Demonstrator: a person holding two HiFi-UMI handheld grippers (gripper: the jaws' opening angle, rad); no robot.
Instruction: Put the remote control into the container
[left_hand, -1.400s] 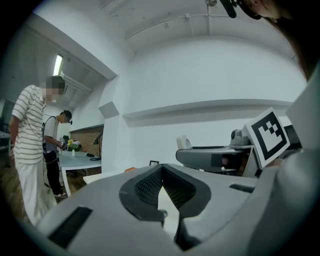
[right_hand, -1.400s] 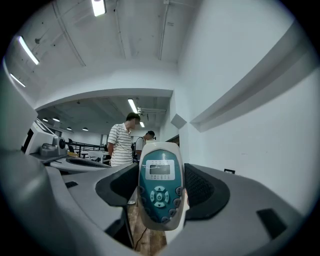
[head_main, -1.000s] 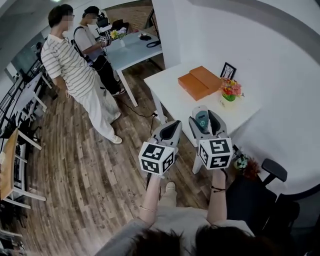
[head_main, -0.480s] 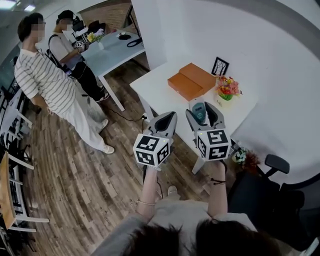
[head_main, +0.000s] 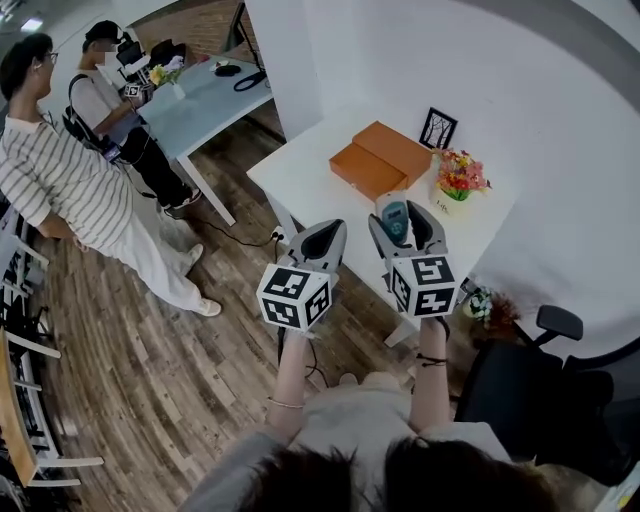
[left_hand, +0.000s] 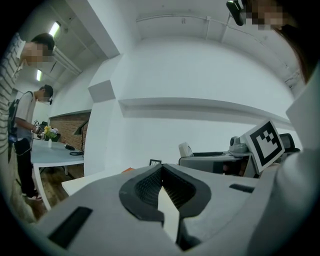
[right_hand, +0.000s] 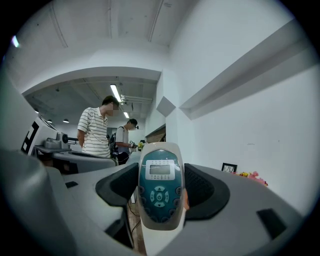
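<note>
A white and teal remote control with a small screen stands between the jaws of my right gripper, which is shut on it. In the head view the remote and right gripper hang over the near edge of a white table. Two flat orange boxes lie side by side on that table, beyond the grippers. My left gripper is held beside the right one, off the table's front edge. Its jaws are shut with nothing in them.
A pot of flowers and a small framed picture stand at the table's back right by the white wall. Two people stand on the wooden floor at the left near a grey table. A black chair is at the right.
Both grippers have come closer to the white table, and the boxes now sit nearer the middle of the view. The remote stays held in the right gripper.
</note>
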